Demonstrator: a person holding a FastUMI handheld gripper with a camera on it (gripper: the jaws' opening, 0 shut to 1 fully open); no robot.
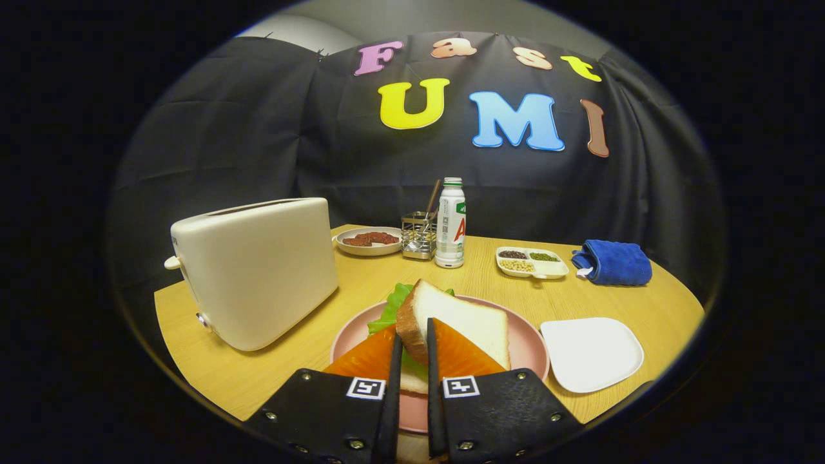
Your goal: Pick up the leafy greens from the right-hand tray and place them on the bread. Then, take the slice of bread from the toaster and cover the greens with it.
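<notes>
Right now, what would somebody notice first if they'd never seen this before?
Probably the slice of bread pinched in the claw, tilted over the leafy greens on the pink plate. Next, the big cream toaster standing beside the plate on the wooden table. A bare white tray lies on the plate's other side, with a blue cloth beyond it.

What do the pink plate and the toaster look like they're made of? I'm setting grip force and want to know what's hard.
Pink plate: likely matte plastic or melamine, with an even colour and a dull sheen.
Toaster: smooth cream shell, probably plastic or painted metal, with a soft satin reflection.
The gripper is nearly closed on the bread slice resting over the greens.
</notes>
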